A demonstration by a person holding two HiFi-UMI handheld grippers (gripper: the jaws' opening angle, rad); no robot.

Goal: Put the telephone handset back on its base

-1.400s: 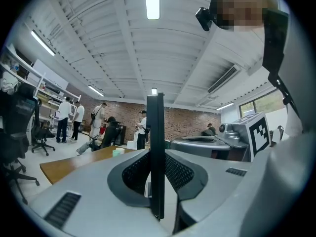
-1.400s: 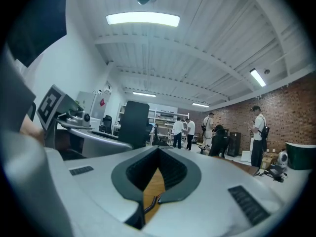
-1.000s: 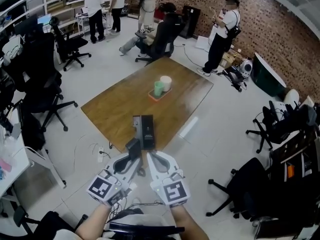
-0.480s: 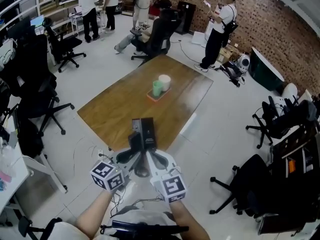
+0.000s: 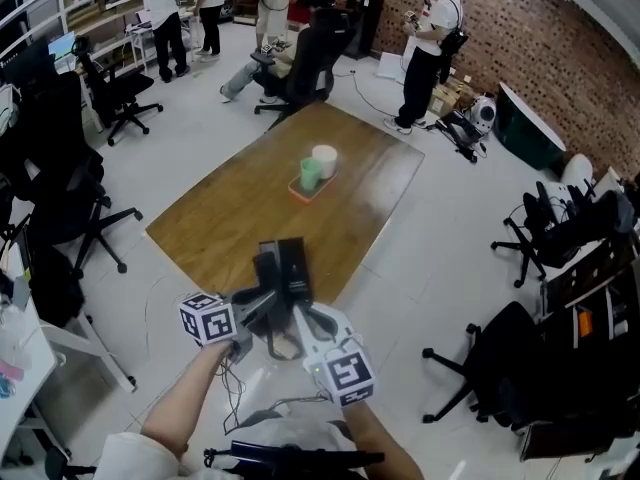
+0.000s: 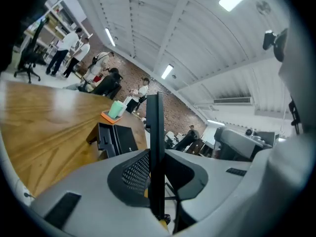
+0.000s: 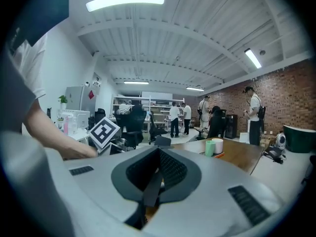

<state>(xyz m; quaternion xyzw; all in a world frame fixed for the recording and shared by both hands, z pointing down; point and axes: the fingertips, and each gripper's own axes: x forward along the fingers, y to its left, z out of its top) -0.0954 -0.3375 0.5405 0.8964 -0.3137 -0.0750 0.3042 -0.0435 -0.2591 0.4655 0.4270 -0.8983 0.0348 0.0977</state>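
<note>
The left claw [image 5: 262, 306] gripped the handset [image 6: 155, 132] just beside the base [image 5: 293, 265] at the surface's [image 5: 230, 218] near edge. The right claw [image 5: 303, 320] was closed, empty. Cups [image 5: 313, 174] sat mid-surface, a brick wall [image 5: 540, 58] beyond.

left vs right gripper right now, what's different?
Left gripper is shut on the black handset, which stands edge-on between its jaws; right gripper is shut on nothing, jaws together. The left gripper is rolled to one side, so its view shows the room tilted; the right gripper is held level. Shared: both hover off the table's near corner, close to the base.
</note>
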